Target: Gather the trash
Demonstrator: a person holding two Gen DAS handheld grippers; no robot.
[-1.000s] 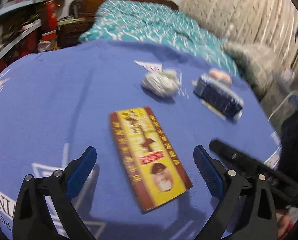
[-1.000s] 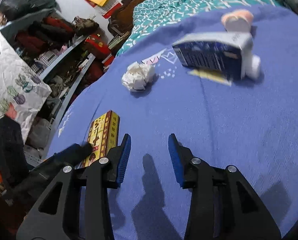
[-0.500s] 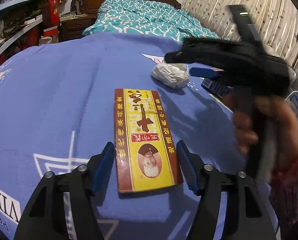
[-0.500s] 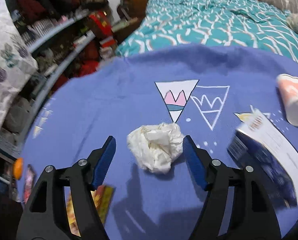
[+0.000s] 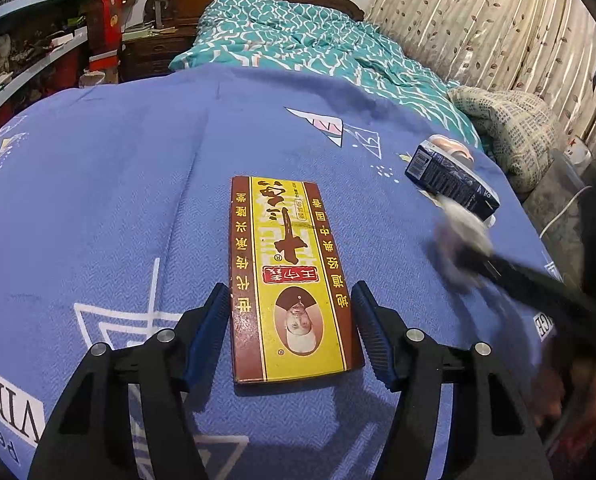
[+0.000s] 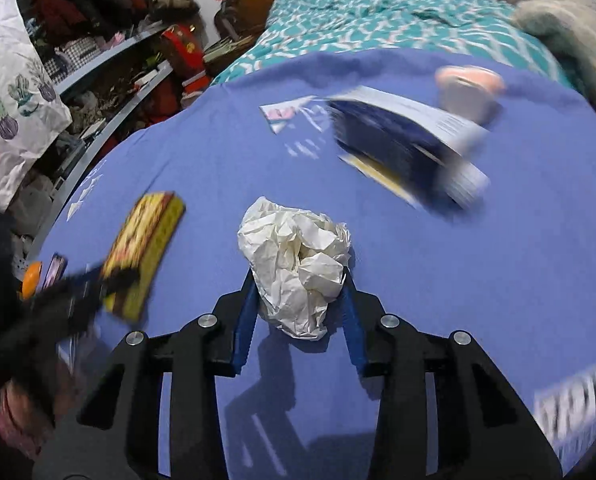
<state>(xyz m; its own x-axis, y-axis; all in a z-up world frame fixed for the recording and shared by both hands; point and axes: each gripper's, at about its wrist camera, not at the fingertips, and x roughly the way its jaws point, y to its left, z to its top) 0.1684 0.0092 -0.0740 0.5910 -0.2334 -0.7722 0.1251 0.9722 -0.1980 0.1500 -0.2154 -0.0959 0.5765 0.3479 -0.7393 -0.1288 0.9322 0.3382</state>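
Observation:
A flat yellow and brown box [image 5: 290,276] lies on the blue cloth [image 5: 118,200]. My left gripper [image 5: 294,330] is open, its blue pads on either side of the box's near end, close to its edges. My right gripper [image 6: 299,316] is shut on a crumpled white paper ball [image 6: 298,264] and holds it over the cloth. The ball shows blurred in the left wrist view [image 5: 457,240]. A dark blue carton [image 5: 451,186] lies to the right, with a pink-rimmed paper cup [image 6: 467,86] behind it.
A bed with a teal patterned cover [image 5: 298,48] stands behind the cloth. Cluttered shelves [image 6: 110,56] run along the left. A patterned cushion [image 5: 509,128] and curtains [image 5: 477,20] are on the right. A white printed bag [image 6: 10,112] hangs at far left.
My right gripper closed on the paper ball and carried it to the right, towards me. My left gripper moved forward so its pads flank the box's near end.

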